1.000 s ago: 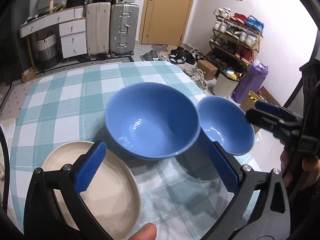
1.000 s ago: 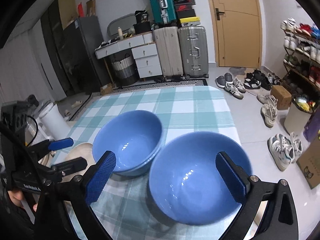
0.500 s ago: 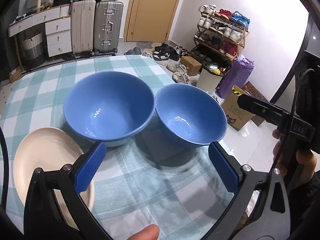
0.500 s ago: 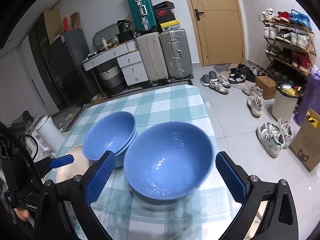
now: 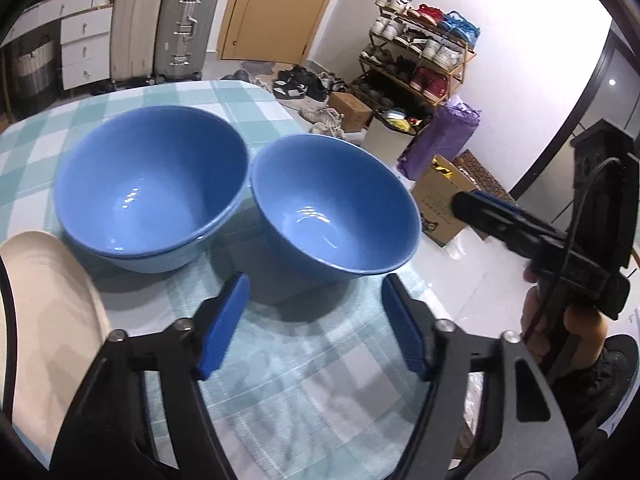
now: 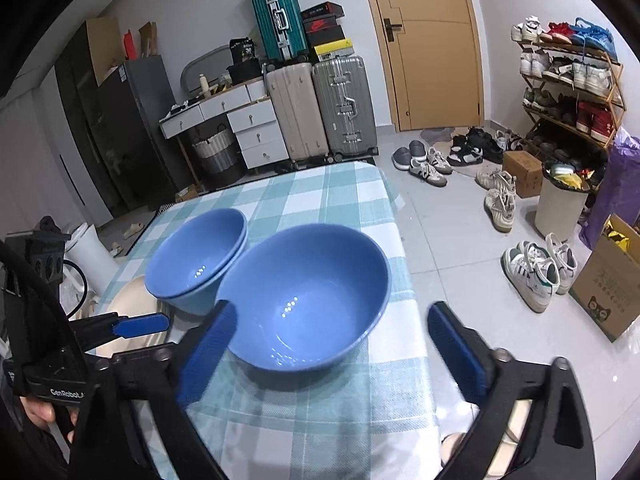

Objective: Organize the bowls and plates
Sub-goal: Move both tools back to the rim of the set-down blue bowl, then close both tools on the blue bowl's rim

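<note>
Checked teal-and-white cloth covers the table (image 6: 320,196), which stands in a room crowded with luggage and shoes. Near the table's right edge a single blue bowl (image 6: 304,300) is set upright, its rim just beside a stack of two blue bowls (image 6: 196,256) to its left; whether the rims touch cannot be told. Left of and nearer than the stack, a cream plate (image 5: 44,320) is seen at the near left of the table.

The right gripper (image 6: 328,352) is held before the single bowl, with its jaws parted on either side of the bowl's near side and having just been closing; the left blue pad overlaps the rim in the picture, but no pressing contact is shown. The left gripper (image 5: 316,320) is held over bare cloth just short of the same bowl, jaws apart, having just been closing, with nothing gripped between them. Each tool is carried by a hand (image 5: 560,332).

Beyond the table, silver and beige suitcases (image 6: 320,108), a white drawer unit (image 6: 248,128), a wooden door (image 6: 432,44), a shoe rack (image 6: 568,92) and loose sneakers (image 6: 536,272) on the floor are seen.
</note>
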`<state>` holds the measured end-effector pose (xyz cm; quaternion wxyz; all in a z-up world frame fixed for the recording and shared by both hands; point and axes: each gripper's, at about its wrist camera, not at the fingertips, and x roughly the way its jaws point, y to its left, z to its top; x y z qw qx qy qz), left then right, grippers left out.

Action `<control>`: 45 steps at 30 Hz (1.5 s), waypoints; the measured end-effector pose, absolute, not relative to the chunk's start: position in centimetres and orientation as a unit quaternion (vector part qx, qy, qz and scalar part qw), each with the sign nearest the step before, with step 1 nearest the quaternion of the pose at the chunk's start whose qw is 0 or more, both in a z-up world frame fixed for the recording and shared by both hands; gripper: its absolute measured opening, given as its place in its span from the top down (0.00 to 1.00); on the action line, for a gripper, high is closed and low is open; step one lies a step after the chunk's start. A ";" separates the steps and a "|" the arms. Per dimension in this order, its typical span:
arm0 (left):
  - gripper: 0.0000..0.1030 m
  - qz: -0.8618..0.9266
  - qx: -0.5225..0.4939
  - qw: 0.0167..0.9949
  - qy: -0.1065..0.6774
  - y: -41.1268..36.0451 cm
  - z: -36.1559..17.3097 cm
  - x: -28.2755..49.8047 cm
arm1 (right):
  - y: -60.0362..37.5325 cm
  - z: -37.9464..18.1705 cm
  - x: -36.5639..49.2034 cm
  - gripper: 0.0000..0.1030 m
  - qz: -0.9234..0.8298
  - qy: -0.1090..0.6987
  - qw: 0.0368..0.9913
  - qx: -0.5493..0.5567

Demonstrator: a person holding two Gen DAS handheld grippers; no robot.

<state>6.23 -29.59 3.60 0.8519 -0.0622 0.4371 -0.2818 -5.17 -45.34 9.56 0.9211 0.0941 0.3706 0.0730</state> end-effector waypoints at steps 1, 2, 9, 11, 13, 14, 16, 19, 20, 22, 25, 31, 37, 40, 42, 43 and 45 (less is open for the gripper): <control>0.41 -0.285 -0.066 0.850 0.438 -29.9 3.4 6.4 | -45.4 9.3 -5.0 0.23 0.074 0.376 0.919 0.097; 0.41 -0.286 -0.070 0.849 0.439 -30.1 3.4 6.6 | -45.5 9.0 -4.8 0.27 0.073 0.379 0.917 0.097; 0.43 -0.279 -0.097 0.842 0.451 -31.0 2.0 8.7 | -45.4 7.4 -3.3 0.39 0.070 0.397 0.910 0.102; 0.44 -0.277 -0.100 0.839 0.457 -31.3 1.4 9.3 | -45.3 7.1 -3.0 0.41 0.069 0.398 0.910 0.099; 0.44 -0.270 -0.098 0.841 0.458 -31.5 0.8 9.8 | -45.3 6.8 -2.7 0.43 0.067 0.399 0.910 0.096; 0.44 -0.264 -0.096 0.844 0.457 -31.6 0.6 9.9 | -45.3 6.5 -2.4 0.44 0.065 0.401 0.909 0.096; 0.44 -0.248 -0.085 0.854 0.450 -31.7 0.4 10.4 | -45.4 5.9 -2.0 0.45 0.060 0.405 0.907 0.098; 0.44 -0.241 -0.083 0.856 0.449 -32.1 0.0 11.1 | -45.7 5.1 -1.3 0.51 0.049 0.408 0.905 0.108; 0.44 -0.239 -0.085 0.856 0.451 -32.2 -0.2 11.4 | -45.9 4.9 -1.0 0.54 0.047 0.410 0.903 0.116; 0.46 -0.235 -0.089 0.855 0.453 -32.3 -0.5 12.1 | -46.1 4.5 -0.4 0.54 0.036 0.411 0.903 0.123; 0.48 -0.229 -0.091 0.856 0.456 -32.7 -1.0 13.2 | -46.2 4.3 0.3 0.55 0.035 0.410 0.902 0.128; 0.49 -0.221 -0.087 0.858 0.455 -32.9 -1.6 14.4 | -46.2 3.8 1.5 0.65 0.027 0.413 0.902 0.124; 0.63 -0.223 -0.087 0.855 0.461 -33.3 -2.1 15.6 | -46.3 3.5 1.8 0.75 0.020 0.414 0.902 0.118; 0.72 -0.226 -0.080 0.856 0.459 -33.8 -2.3 15.9 | -46.1 3.5 1.6 0.79 0.015 0.414 0.905 0.102; 0.73 -0.223 -0.072 0.860 0.454 -34.2 -2.4 15.8 | -46.0 3.4 1.5 0.80 0.011 0.414 0.905 0.096; 0.73 -0.223 -0.070 0.861 0.452 -34.4 -2.4 15.7 | -46.0 3.4 1.4 0.80 0.011 0.414 0.905 0.097; 0.73 -0.223 -0.069 0.862 0.451 -34.1 -2.5 15.6 | -45.9 3.5 1.4 0.80 0.012 0.414 0.905 0.096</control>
